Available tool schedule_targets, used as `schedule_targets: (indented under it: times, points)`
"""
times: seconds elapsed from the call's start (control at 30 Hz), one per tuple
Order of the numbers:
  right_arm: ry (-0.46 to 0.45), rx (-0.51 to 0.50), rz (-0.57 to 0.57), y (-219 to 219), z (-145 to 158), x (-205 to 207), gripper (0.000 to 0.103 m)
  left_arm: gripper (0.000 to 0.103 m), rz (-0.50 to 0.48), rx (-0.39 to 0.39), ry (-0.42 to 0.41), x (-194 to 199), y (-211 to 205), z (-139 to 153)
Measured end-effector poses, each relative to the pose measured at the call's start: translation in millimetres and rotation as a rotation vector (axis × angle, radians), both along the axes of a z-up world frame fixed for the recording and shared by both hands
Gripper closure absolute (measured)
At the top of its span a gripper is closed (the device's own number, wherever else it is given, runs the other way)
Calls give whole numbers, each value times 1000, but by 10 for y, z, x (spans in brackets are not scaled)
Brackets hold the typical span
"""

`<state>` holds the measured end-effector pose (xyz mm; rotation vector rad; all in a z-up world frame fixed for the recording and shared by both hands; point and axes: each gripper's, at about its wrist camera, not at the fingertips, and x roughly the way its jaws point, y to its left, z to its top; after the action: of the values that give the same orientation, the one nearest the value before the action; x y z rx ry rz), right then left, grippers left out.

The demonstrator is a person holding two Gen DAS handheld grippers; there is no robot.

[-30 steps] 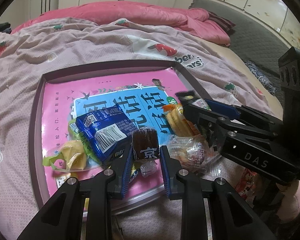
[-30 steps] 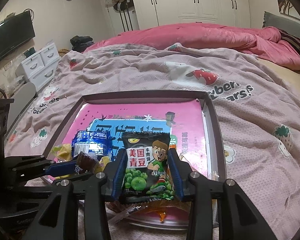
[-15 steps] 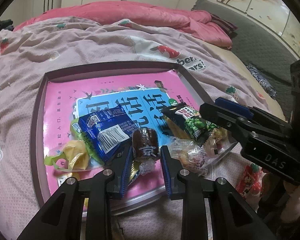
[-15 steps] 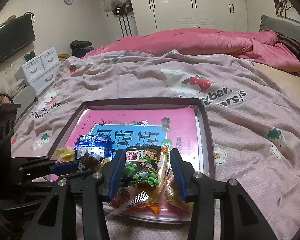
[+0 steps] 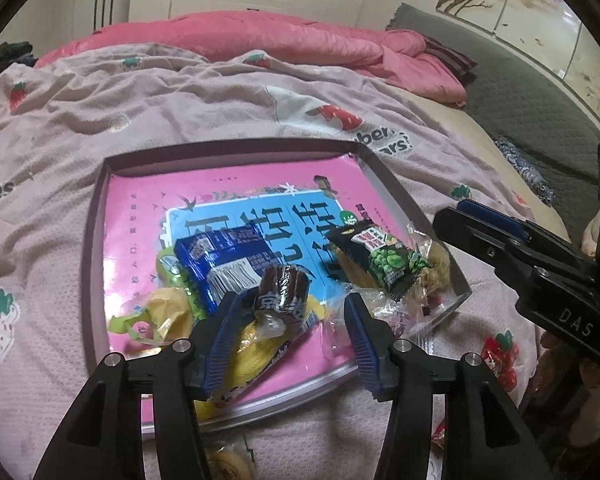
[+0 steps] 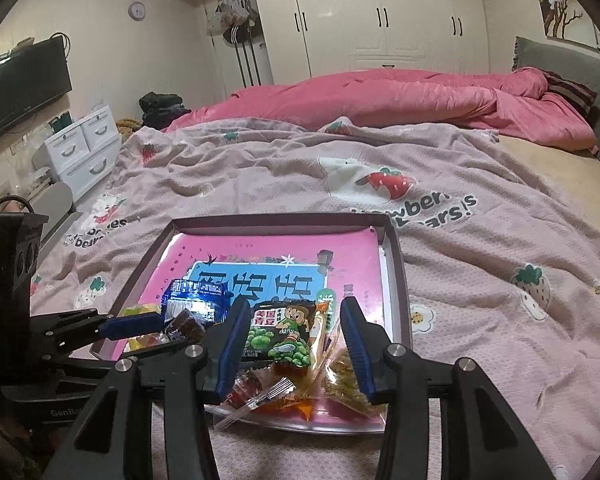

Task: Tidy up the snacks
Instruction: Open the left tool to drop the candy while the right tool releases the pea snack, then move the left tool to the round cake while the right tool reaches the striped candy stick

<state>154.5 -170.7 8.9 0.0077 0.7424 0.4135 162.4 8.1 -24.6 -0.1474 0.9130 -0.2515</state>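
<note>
A shallow tray [image 5: 100, 216] with a pink and blue lining lies on the bed and holds several snacks. My left gripper [image 5: 292, 320] hangs over its near edge, jaws opening. A brown wrapped candy [image 5: 284, 290] lies between them on a blue packet [image 5: 220, 256], clear of the right pad. My right gripper [image 6: 294, 334] hovers above the tray's [image 6: 396, 264] near right corner, jaws opening. Below them the green pea packet [image 6: 286, 328] rests on clear-wrapped snacks [image 6: 296, 388]. The left view shows the pea packet [image 5: 384, 256] and the right gripper [image 5: 452, 216] beside it.
A strawberry-print blanket [image 6: 480, 280] covers the bed, and a pink quilt [image 6: 400, 100] is bunched at the back. A round wrapped snack [image 5: 228, 464] lies on the blanket below the tray. White drawers [image 6: 84, 148] and a TV [image 6: 24, 88] stand at the left.
The left jaws spread and let go of the brown candy, which stayed on the pile. The right gripper dropped the green pea packet into the tray and rose away from it.
</note>
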Motion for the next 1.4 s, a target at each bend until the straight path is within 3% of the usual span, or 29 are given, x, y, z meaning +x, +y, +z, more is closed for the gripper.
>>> schedule_targets:
  times: [0.5, 1.4]
  points:
    - [-44, 4, -28, -83, 241, -198, 43, 35, 39, 31, -56, -178, 68, 291]
    - [-1, 34, -33, -219, 265, -726, 36, 32, 85, 69, -46, -589, 334, 453]
